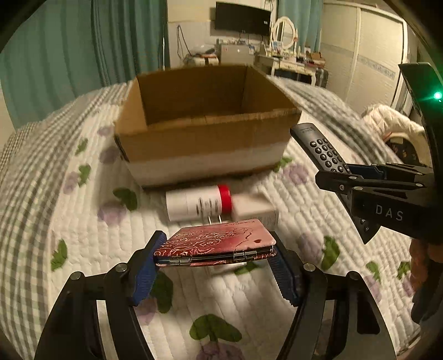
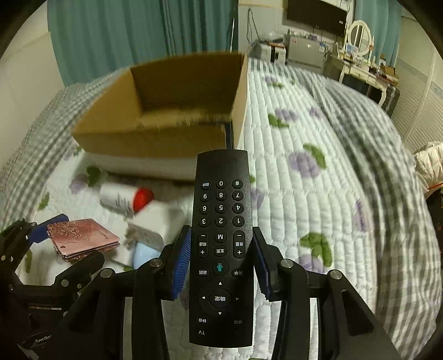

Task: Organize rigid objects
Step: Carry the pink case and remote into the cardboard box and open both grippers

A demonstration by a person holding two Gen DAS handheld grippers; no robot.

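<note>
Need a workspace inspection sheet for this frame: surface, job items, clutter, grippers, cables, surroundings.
Surface: quilted bedspread with a leaf print, grey check at the edges.
Job's things: open cardboard box, nothing visible inside; white bottle with red cap lying in front of it; white carton beside the bottle; pale blue object, partly hidden.
Clutter: white padded garment at the bed's right edge.
Grippers: left gripper shut on red case; right gripper shut on remote, both held above the bed.
Cables: wires hang on the far wall.
Surroundings: teal curtains, wall TV, cluttered dresser with mirror, wardrobe.
</note>
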